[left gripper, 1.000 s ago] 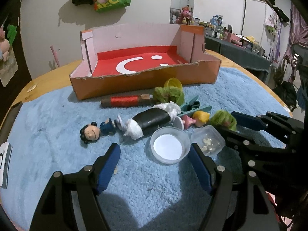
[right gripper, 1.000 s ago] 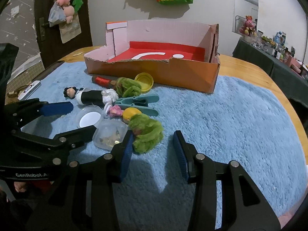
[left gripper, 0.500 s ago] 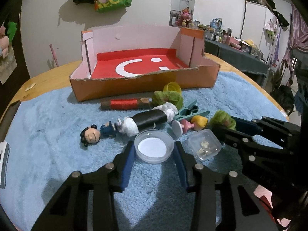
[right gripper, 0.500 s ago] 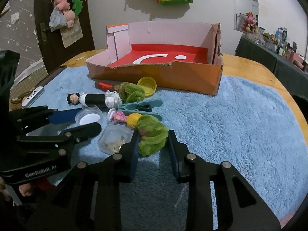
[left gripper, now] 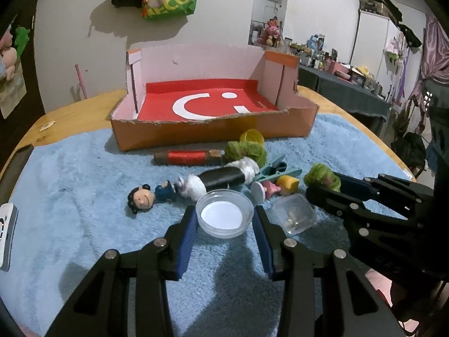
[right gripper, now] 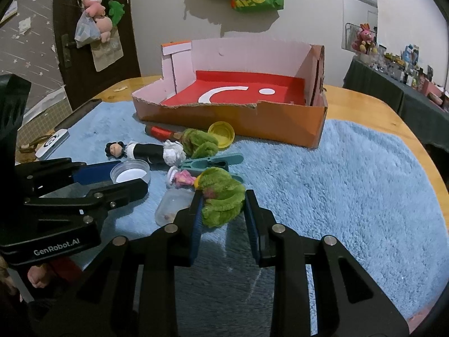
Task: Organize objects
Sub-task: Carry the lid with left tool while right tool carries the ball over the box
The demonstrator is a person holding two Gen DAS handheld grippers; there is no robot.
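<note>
Two grips in readiness for transfer to the empty cardboard box (left gripper: 213, 132) behind: left gripper (left gripper: 224, 221) clamped on the clear round container (left gripper: 224, 216), right gripper (right gripper: 223, 209) squeezing the green plush toy (right gripper: 221, 196), both objects resting on the blue rug (right gripper: 336, 196) among unsorted trinkets

My right gripper (right gripper: 223, 210) covers part of the clear box (right gripper: 171, 206); I can't make out its contents (small pale bits). The phone (left gripper: 6, 236) is cut off at the left wrist view's edge.
</note>
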